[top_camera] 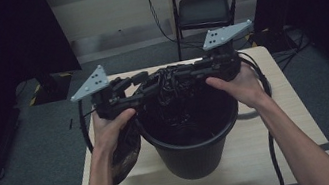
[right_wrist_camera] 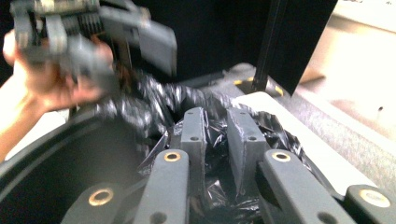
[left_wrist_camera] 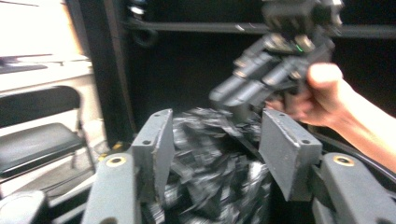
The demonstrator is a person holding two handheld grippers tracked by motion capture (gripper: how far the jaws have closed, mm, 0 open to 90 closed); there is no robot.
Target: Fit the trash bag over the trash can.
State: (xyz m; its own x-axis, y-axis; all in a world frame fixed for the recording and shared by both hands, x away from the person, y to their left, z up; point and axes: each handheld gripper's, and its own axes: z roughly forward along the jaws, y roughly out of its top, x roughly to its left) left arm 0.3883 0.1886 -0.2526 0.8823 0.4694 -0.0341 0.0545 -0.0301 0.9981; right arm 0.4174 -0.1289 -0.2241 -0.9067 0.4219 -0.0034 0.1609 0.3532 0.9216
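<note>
high view: black bag (top_camera: 171, 83) is clamped by the right tool (top_camera: 185, 75) over the bin (top_camera: 192, 148), while the left tool (top_camera: 143, 83) is held apart around it.

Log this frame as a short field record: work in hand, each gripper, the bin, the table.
work: fitting a black plastic bag into a black bin
left gripper: jaws apart, bag bunched between them, pads not pressing
right gripper: jaws narrowed on a fold of bag
bin: upright, bag gathered over its far rim, part hanging outside on the left
table: light wood, bin near its middle
</note>
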